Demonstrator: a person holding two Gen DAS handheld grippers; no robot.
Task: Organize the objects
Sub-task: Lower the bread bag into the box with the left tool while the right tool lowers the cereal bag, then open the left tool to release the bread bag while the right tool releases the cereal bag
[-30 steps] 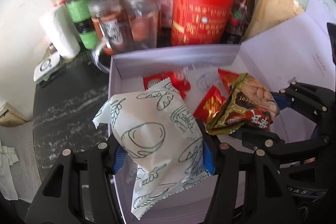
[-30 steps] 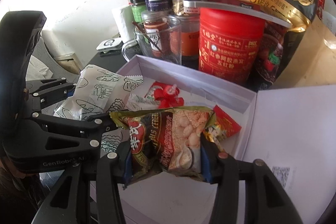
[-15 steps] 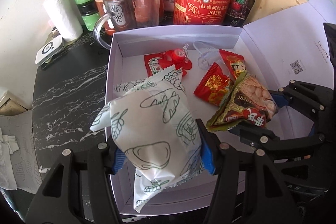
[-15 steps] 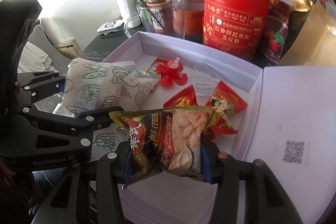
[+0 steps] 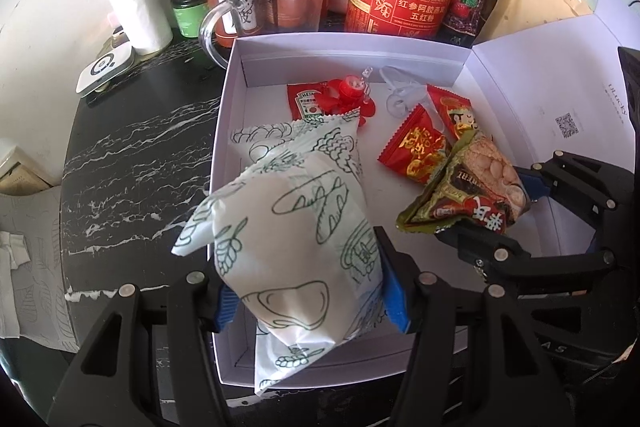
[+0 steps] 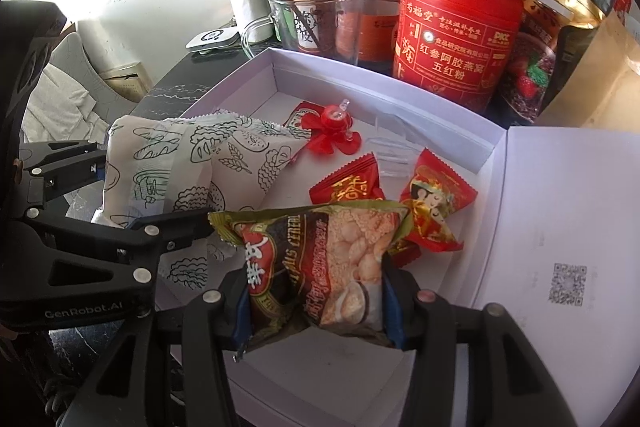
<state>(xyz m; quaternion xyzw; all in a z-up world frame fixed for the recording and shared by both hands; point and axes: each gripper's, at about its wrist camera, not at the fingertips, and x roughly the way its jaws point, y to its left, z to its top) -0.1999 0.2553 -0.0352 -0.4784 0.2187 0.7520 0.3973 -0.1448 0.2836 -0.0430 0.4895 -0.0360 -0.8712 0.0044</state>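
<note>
Over the open white box (image 5: 400,45) on the dark worktop (image 5: 132,163), the left gripper (image 5: 308,301) has its fingers pinched on a white bread packet (image 5: 296,235), and the right gripper (image 6: 316,301) clamps a green snack bag (image 6: 324,259). Both hang above the box floor, likely for setting down beside the red sweets (image 6: 348,183) and ketchup sachet (image 5: 306,101) already inside.
</note>
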